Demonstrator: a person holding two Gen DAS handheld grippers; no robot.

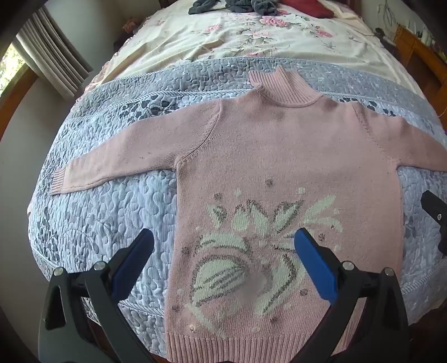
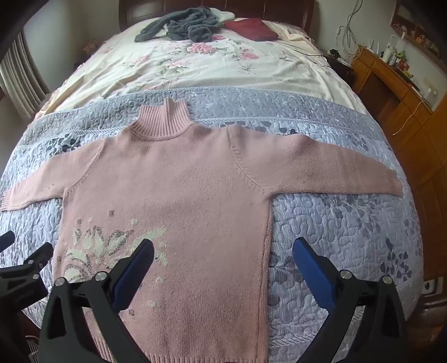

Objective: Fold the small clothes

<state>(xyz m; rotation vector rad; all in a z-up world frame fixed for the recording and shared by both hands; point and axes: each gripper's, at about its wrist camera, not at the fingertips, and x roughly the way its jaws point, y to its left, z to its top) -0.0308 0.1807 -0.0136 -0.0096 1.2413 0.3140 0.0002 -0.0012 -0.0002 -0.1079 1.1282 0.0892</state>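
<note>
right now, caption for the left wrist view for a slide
Open left gripper above a pink sweater spread flat on a quilted bed, sleeves out.

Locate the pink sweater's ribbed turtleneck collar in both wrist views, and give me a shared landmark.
Left wrist: the ribbed turtleneck collar of the pink knitted sweater sits upper centre-right, above the open left gripper.
Right wrist: the collar sits upper centre-left, above and left of the open right gripper.
Shared landmark: the dark grey crumpled garment at the far end of the bed, beyond the collar.
</note>
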